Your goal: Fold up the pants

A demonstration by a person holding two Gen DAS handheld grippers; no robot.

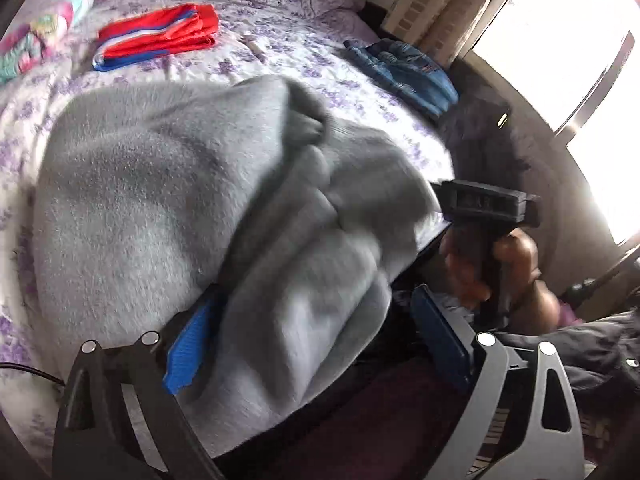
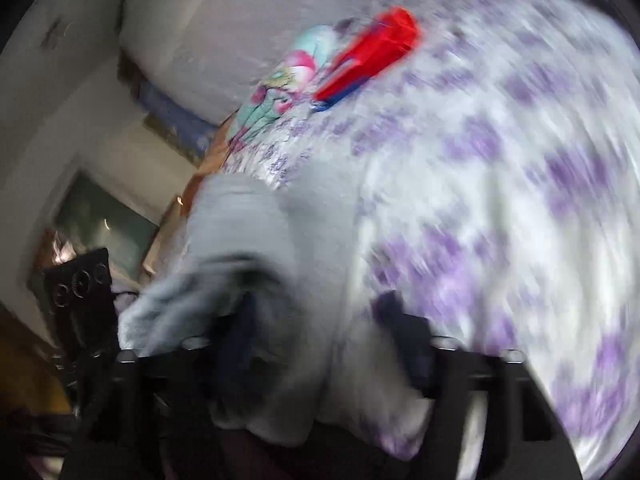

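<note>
Grey fleece pants (image 1: 180,184) lie bunched on the bed (image 1: 280,12), one end hanging over its near edge. My left gripper (image 1: 316,298) is open, its blue pads wide apart. A thick fold of the pants lies between them, against the left pad and clear of the right one. In the right wrist view, which is blurred, my right gripper (image 2: 316,304) stands open around another bunch of the grey pants (image 2: 248,232). A strip of sheet shows beside its right finger. A hand (image 1: 516,256) holds the right gripper's black body at the bed's edge.
On the purple-flowered sheet (image 2: 520,160), a folded red, white and blue garment (image 1: 160,36) lies far back. A blue garment (image 1: 404,72) sits at the right edge. A pastel patterned bundle (image 1: 40,36) is at the far left. A bright window (image 1: 580,60) is on the right.
</note>
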